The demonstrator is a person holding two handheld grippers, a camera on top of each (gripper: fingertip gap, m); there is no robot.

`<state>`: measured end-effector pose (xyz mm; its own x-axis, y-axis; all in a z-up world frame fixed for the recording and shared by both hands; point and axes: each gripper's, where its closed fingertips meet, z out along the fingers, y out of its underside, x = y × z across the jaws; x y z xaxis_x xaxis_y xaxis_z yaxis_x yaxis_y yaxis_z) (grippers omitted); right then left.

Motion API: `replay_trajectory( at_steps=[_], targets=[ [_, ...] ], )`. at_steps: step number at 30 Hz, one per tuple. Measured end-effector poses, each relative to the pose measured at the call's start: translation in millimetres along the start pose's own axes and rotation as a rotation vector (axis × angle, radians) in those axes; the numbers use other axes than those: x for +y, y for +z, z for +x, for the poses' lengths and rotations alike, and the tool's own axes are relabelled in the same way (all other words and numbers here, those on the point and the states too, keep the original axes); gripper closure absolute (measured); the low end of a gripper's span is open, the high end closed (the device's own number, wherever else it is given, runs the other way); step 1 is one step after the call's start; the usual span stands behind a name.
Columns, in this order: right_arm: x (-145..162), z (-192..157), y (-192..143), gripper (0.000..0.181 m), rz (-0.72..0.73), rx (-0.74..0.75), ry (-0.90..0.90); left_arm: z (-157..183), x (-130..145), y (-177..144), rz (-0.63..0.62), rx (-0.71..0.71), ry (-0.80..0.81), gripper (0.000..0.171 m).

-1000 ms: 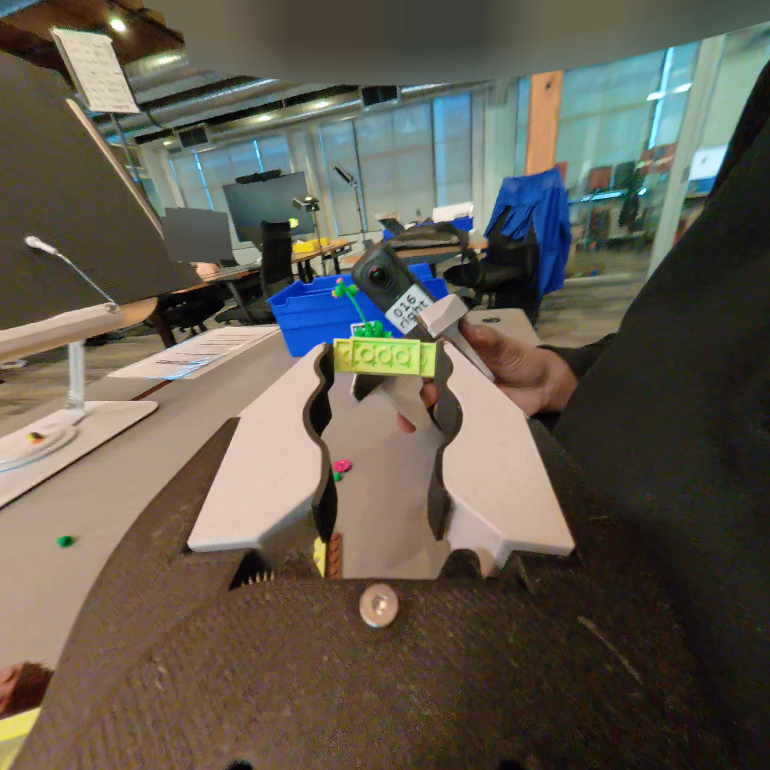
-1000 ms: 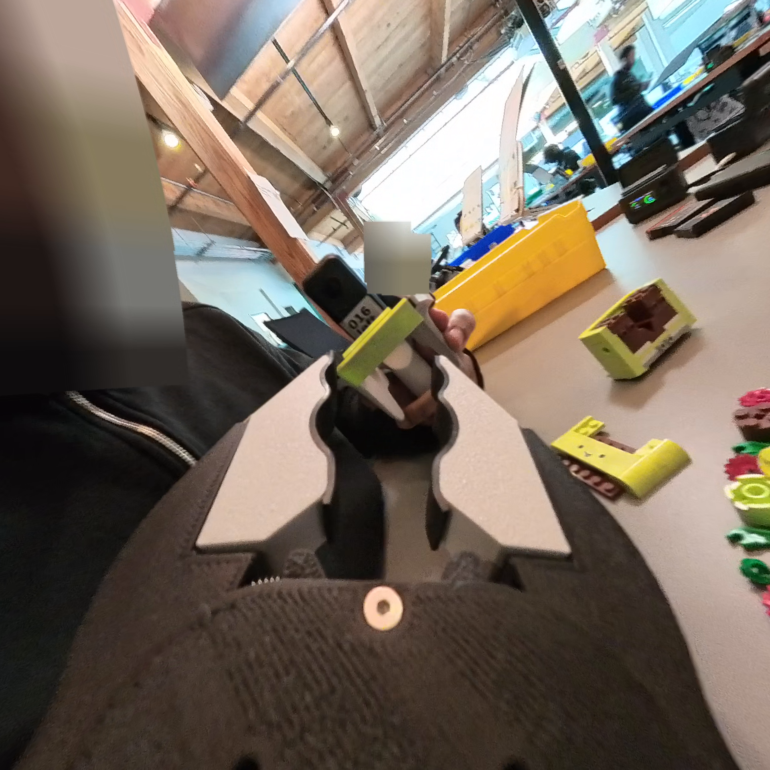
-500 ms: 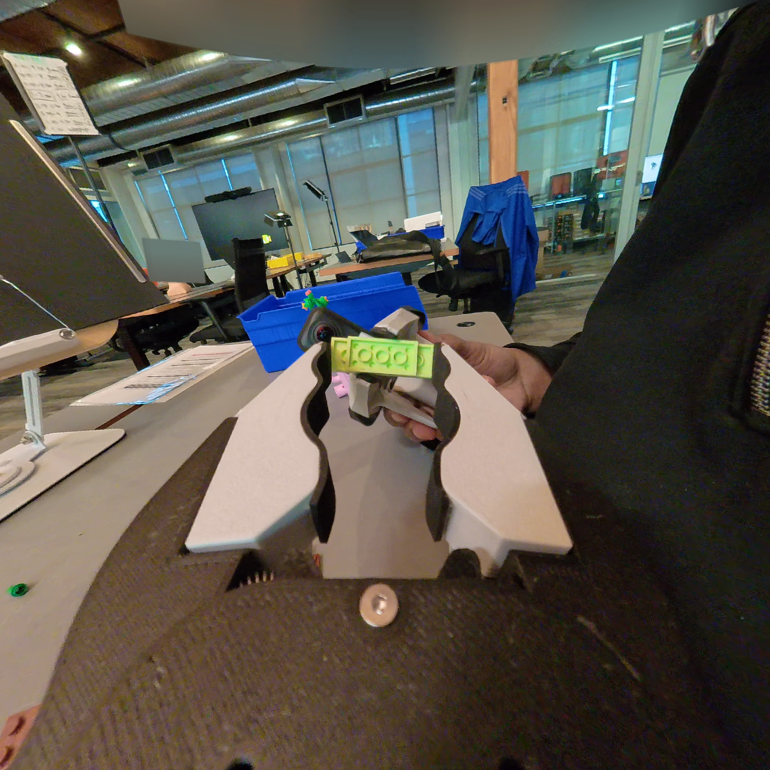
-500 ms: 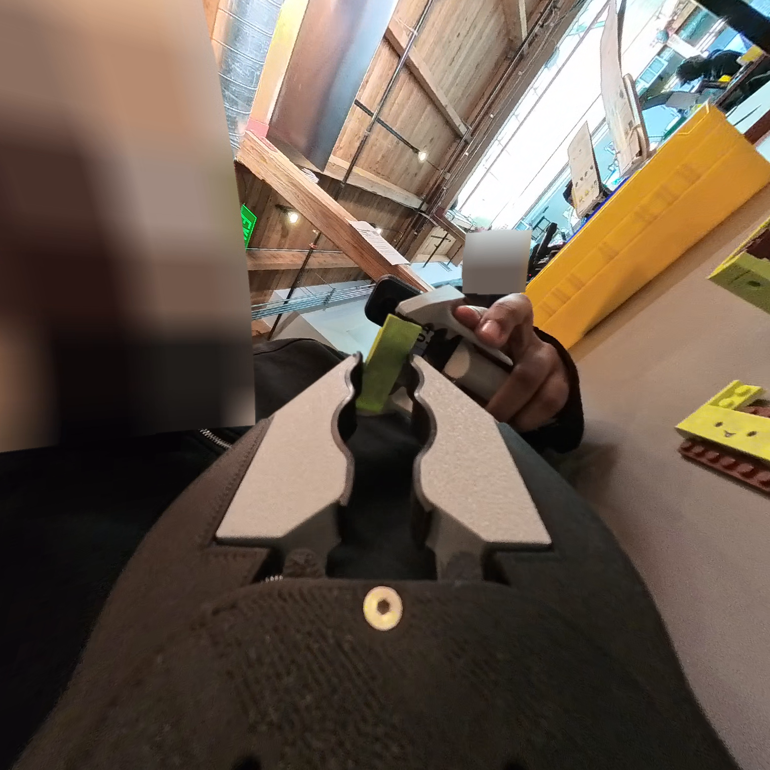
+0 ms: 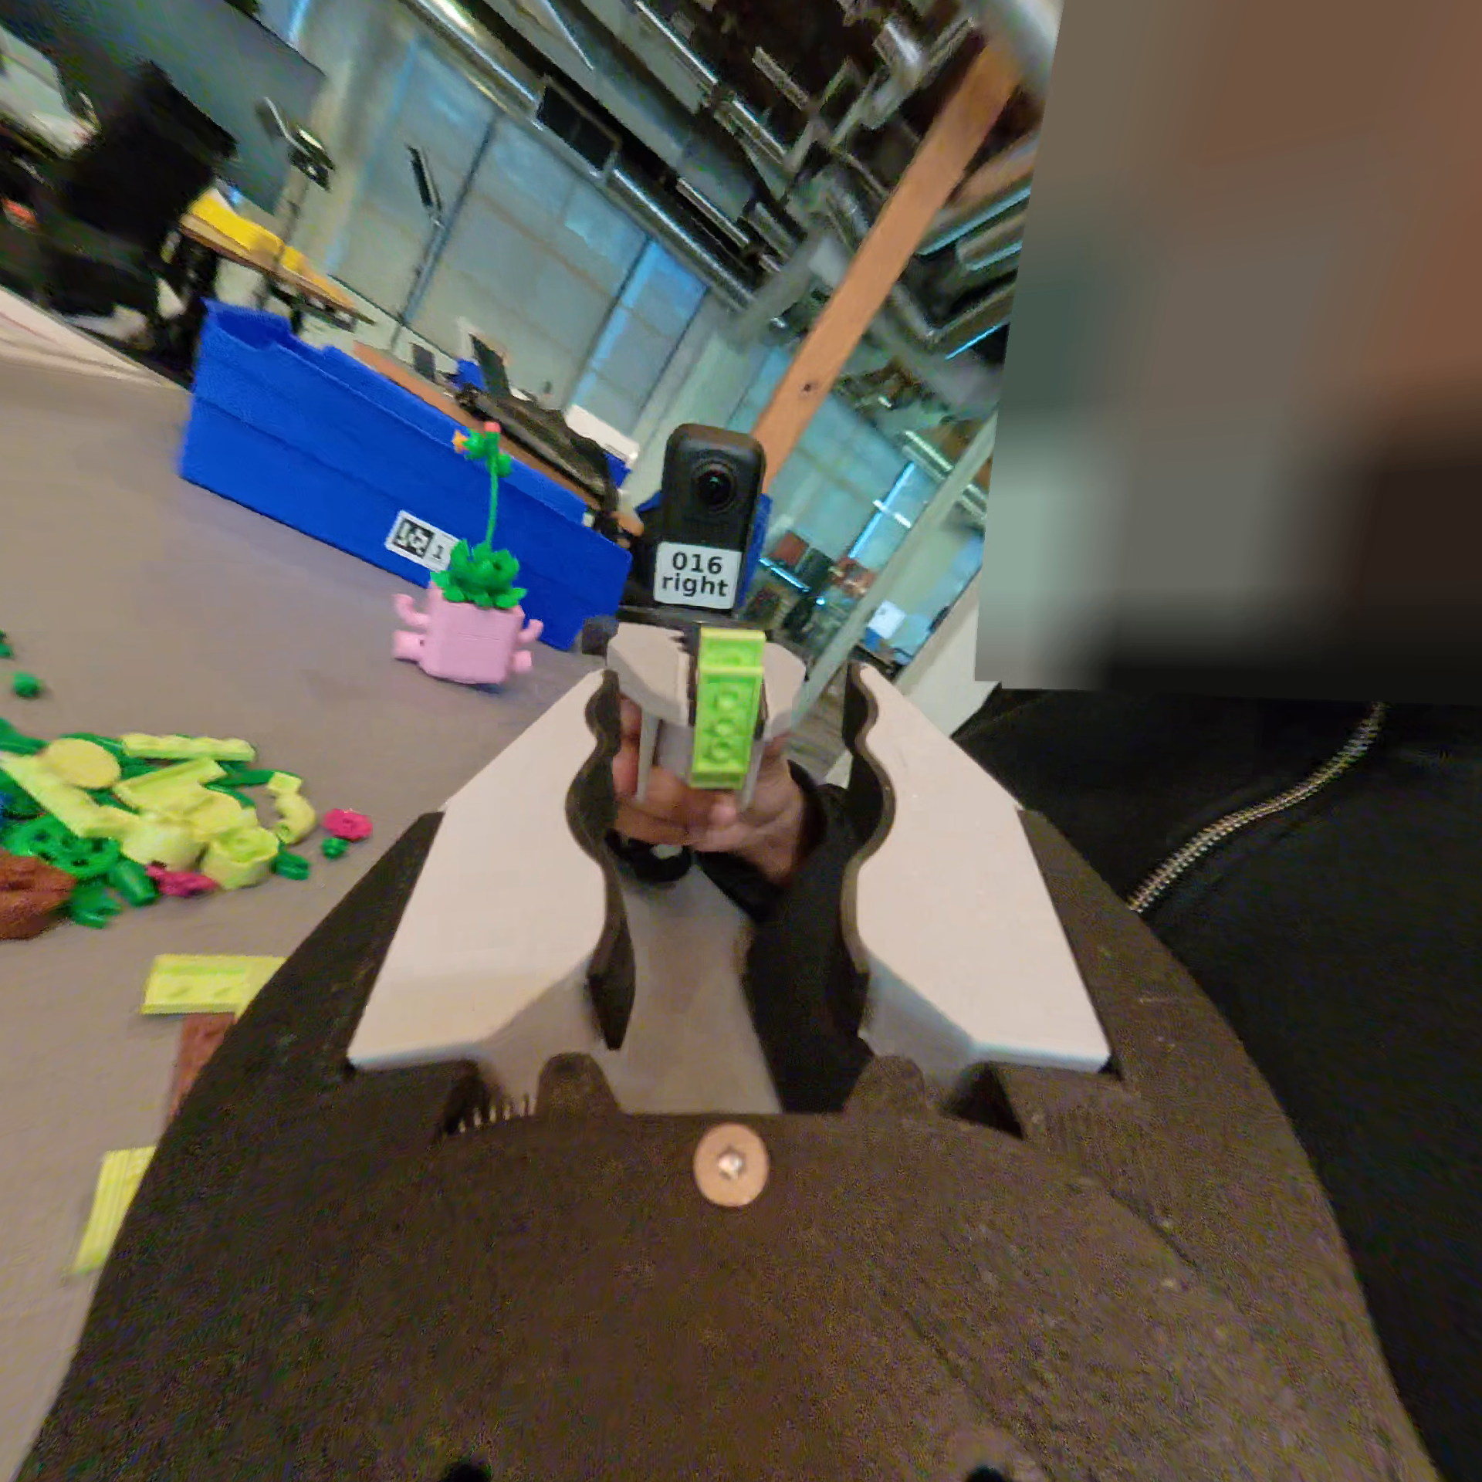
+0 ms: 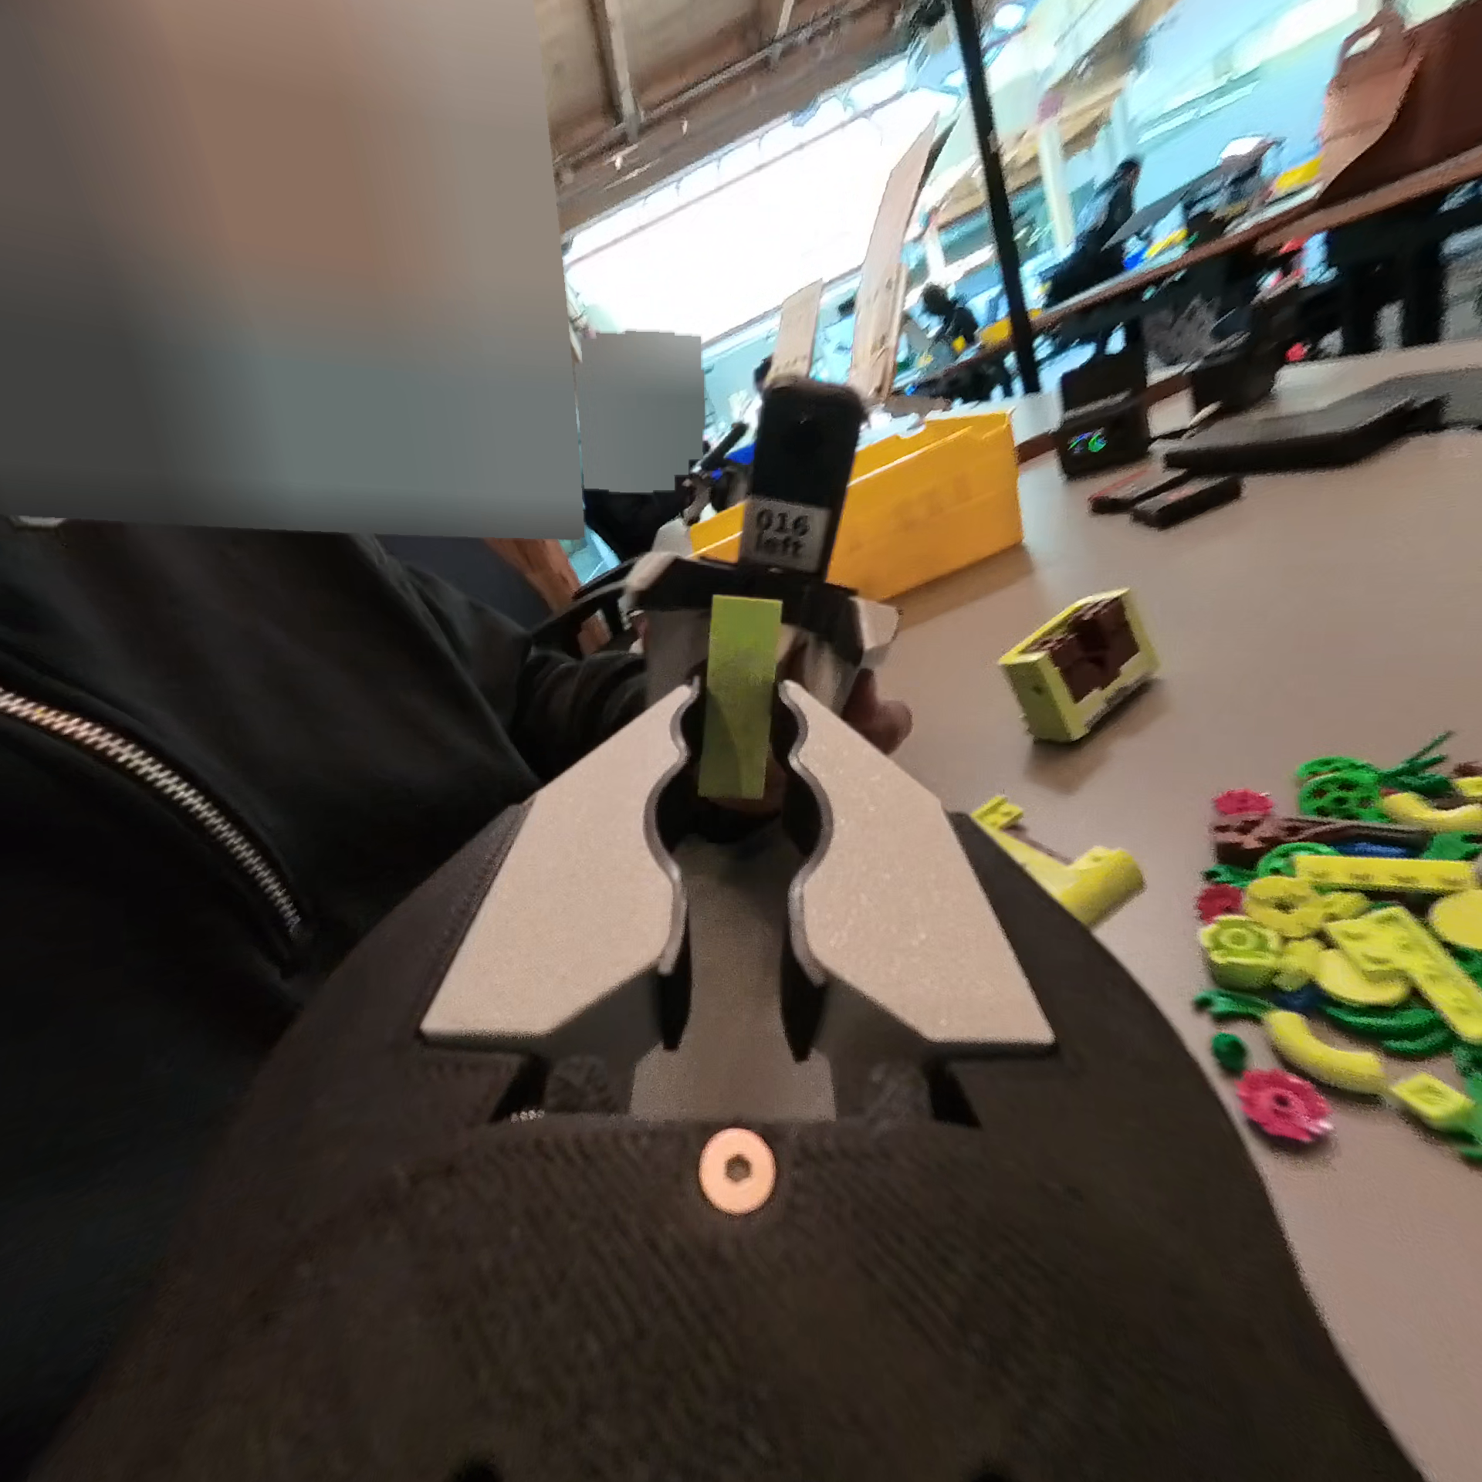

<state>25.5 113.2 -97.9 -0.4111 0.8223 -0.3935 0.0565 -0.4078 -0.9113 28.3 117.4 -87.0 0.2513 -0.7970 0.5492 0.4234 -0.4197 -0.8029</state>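
The right gripper pinched the lime brick upright between its tips, held in the air above the bench. The left gripper stood spread, empty, facing it closely. Any regrasp probably wanted a square, steady grip on the brick's flat sides.

An open-plan workshop: exposed ducts overhead, glass walls, parts bins on long work surfaces.

A grey table with toy bricks on it.
A blue bin, a pink pot and a heap of bricks sit on it; a yellow bin and a small block box too.
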Motion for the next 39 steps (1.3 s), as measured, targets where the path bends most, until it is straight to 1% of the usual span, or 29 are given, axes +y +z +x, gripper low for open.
replay_trajectory(
  at_steps=[2,4,8,13,17,21,24,26,30,32,34,37,39],
  targets=[
    [6.6,-3.6,5.3,0.167,-0.030,-0.037,0.032,-5.0,6.5,-0.5,-0.038,-0.020,-0.011,0.130],
    [5.9,-2.9,6.0,0.168,-0.023,-0.039,0.035,-5.8,12.9,-0.3,-0.082,-0.039,0.030,0.138],
    [4.1,2.8,3.9,0.167,-0.005,-0.028,0.062,-6.6,13.6,-2.1,-0.098,-0.071,0.089,0.151],
    [3.7,6.3,5.1,0.168,-0.002,-0.015,0.068,-12.0,12.5,-5.5,-0.099,-0.111,0.097,0.151],
    [3.6,9.1,5.3,0.168,-0.007,0.005,0.053,-10.7,12.1,-4.8,-0.098,-0.120,0.119,0.146],
    [7.4,8.8,7.8,0.167,-0.040,0.018,0.023,-11.4,13.1,-2.9,-0.103,-0.129,0.128,0.146],
    [11.1,6.3,10.4,0.167,-0.066,0.014,0.003,-10.0,11.9,-2.1,-0.092,-0.123,0.127,0.150],
    [12.0,6.2,11.1,0.167,-0.073,0.015,0.001,-8.3,10.3,-2.6,-0.085,-0.116,0.137,0.158],
    [8.7,4.7,8.8,0.165,-0.051,-0.002,0.008,-6.0,9.5,-1.8,-0.096,-0.117,0.170,0.159],
    [3.0,7.9,5.1,0.152,-0.014,0.007,0.012,-10.8,7.7,-3.5,-0.102,-0.162,0.213,0.159],
    [-3.9,14.2,-0.1,0.145,0.028,0.036,0.022,-25.1,5.3,-8.5,-0.125,-0.289,0.317,0.159],
    [-7.2,23.3,-4.9,0.145,0.044,0.107,0.008,-44.2,19.9,-12.3,-0.288,-0.454,0.509,0.159],
    [-3.2,28.8,-4.7,0.150,0.009,0.168,-0.029,-51.9,32.1,-11.3,-0.389,-0.529,0.609,0.159]
  ],
)
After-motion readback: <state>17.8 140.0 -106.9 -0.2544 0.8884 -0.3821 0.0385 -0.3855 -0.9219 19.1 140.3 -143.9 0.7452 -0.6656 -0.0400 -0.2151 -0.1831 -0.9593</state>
